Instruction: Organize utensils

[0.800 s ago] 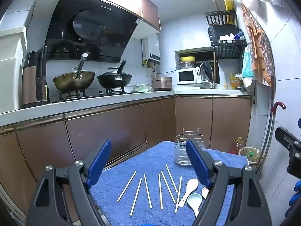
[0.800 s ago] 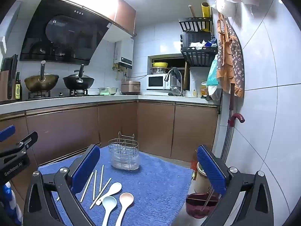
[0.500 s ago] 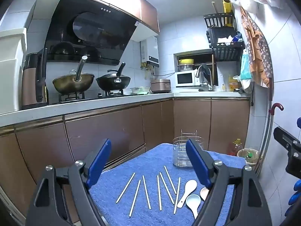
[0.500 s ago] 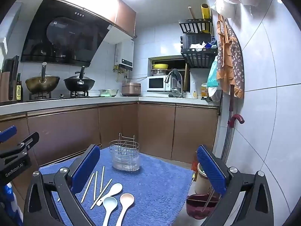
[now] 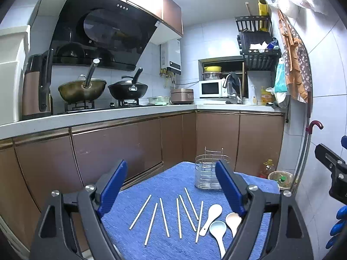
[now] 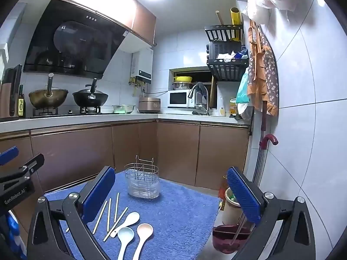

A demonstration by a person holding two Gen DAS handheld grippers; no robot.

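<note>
In the left wrist view the left gripper stands spread wide with nothing between its blue pads, above seven chopsticks fanned across the blue towel at lower centre, three spoons lying to their right and the wire utensil holder upright behind them. The right wrist view shows only some of those chopsticks at lower left past the equally spread, empty right gripper. It alone reveals a red dustpan on the floor at lower right and an oil bottle on the counter.

Two woks, microwave, perhaps rice cooker
</note>
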